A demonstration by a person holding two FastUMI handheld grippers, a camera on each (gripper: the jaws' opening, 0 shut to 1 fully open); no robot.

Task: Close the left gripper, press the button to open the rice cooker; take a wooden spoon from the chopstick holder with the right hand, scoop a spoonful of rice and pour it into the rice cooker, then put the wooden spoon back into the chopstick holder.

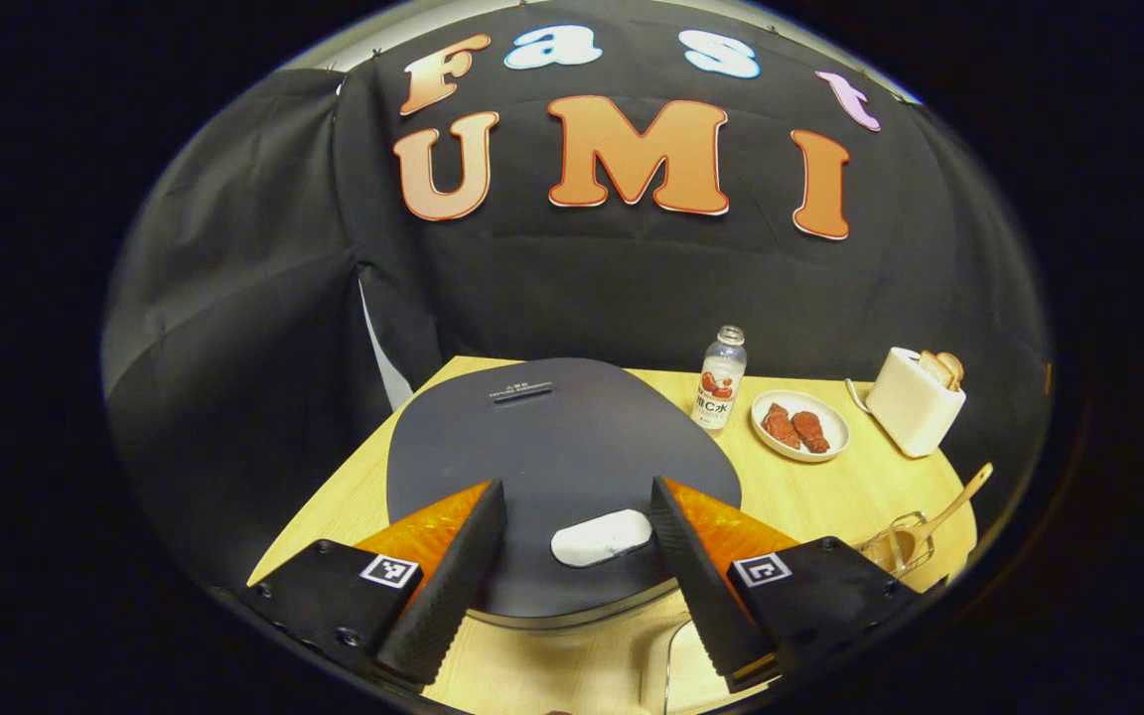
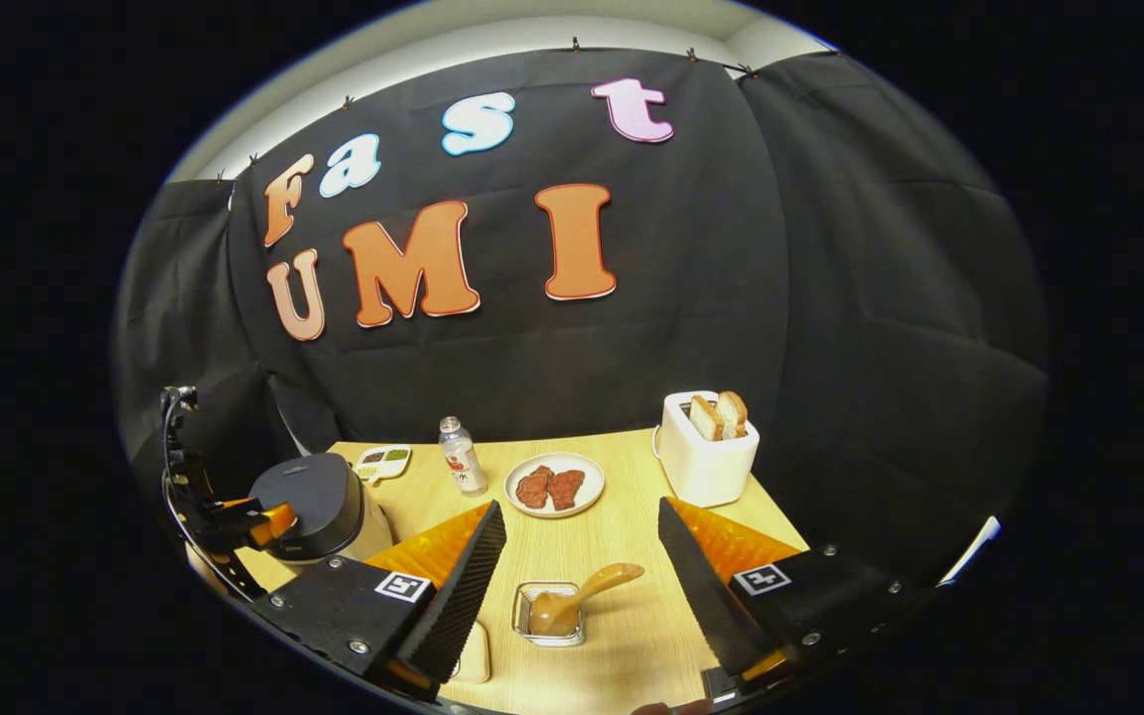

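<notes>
The rice cooker (image 1: 552,437) sits with its dark lid down, close below my left gripper (image 1: 577,541). Its white oval button (image 1: 600,537) lies at the lid's front edge, right between my open left fingers. In the right gripper view the rice cooker (image 2: 319,506) stands at the table's left, with the left gripper (image 2: 259,521) hovering over it. A wooden spoon (image 2: 577,594) leans in the wire chopstick holder (image 2: 549,616), just ahead of my open right gripper (image 2: 582,586). The same spoon (image 1: 939,516) and holder (image 1: 895,546) show at the right of the left gripper view.
On the wooden table (image 2: 622,536) stand a water bottle (image 2: 460,457), a white plate with two pieces of meat (image 2: 552,485), a white toaster with bread (image 2: 706,452) and a small condiment dish (image 2: 383,459). A pale board (image 2: 473,650) lies by my right gripper's left finger.
</notes>
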